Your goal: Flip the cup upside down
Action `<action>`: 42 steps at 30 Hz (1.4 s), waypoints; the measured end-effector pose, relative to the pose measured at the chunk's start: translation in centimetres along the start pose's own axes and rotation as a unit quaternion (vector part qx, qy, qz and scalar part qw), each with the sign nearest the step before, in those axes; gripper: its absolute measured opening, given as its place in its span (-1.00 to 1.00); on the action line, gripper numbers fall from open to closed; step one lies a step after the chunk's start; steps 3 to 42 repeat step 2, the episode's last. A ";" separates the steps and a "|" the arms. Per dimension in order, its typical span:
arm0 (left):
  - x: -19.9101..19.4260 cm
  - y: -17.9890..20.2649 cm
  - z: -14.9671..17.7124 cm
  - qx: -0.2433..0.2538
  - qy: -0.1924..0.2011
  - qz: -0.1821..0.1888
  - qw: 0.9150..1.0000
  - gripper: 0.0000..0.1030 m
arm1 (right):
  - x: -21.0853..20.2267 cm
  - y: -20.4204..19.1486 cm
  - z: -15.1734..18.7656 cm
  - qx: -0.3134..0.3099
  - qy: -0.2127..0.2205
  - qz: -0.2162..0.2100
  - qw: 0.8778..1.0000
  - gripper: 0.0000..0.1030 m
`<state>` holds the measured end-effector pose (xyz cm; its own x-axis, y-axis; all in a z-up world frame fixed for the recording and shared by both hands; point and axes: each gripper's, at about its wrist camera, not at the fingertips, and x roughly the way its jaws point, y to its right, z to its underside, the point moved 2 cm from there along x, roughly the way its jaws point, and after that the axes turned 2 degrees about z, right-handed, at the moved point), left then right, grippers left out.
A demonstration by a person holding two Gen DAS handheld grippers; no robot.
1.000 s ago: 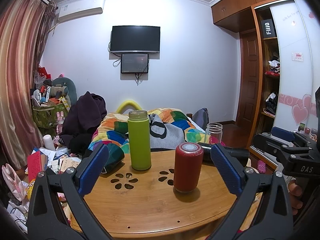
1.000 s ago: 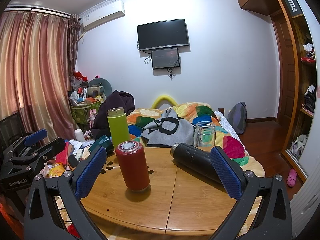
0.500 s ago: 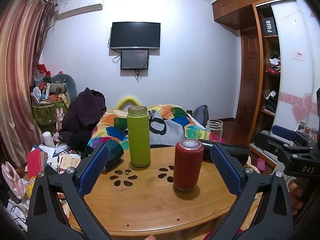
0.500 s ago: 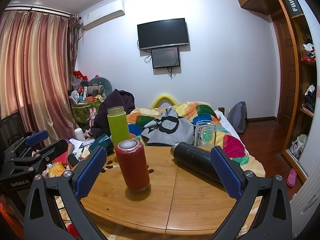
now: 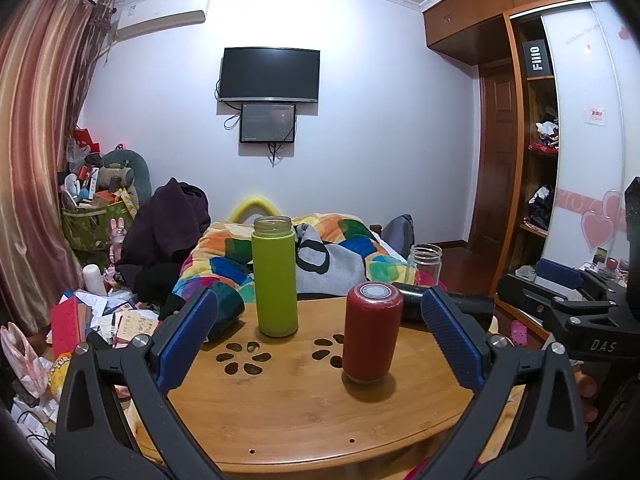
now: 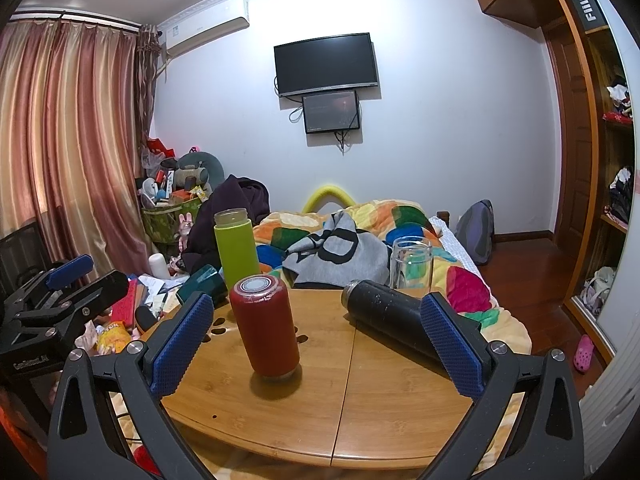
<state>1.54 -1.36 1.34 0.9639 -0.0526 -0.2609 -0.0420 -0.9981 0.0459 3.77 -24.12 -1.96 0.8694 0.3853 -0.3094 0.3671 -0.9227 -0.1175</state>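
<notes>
A red cup (image 5: pixel 372 332) stands on the round wooden table (image 5: pixel 304 412) with a white-ringed end facing up; it also shows in the right wrist view (image 6: pixel 266 326). A green cup (image 5: pixel 275 276) stands upright with its mouth open, behind and left of the red one (image 6: pixel 236 248). A black flask (image 6: pixel 394 322) lies on its side at the right. A clear glass jar (image 6: pixel 412 260) stands at the far edge. My left gripper (image 5: pixel 320 340) is open and empty, short of the cups. My right gripper (image 6: pixel 318 348) is open and empty, in front of the red cup.
A dark teal cup (image 6: pixel 202 282) sits at the table's far left edge. Behind the table is a bed with a colourful quilt (image 5: pixel 344 248). Clutter covers the floor at left (image 5: pixel 100 316). A wardrobe (image 5: pixel 540 184) stands at right.
The left wrist view has shifted slightly, with the cups sitting a little higher and closer. The right gripper has barely moved. Both stay open.
</notes>
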 end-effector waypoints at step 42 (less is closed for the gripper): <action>0.1 0.1 0.0 0.002 -0.002 0.001 1.000 1.00 | -0.1 0.1 0.1 0.000 0.000 0.000 1.000 1.00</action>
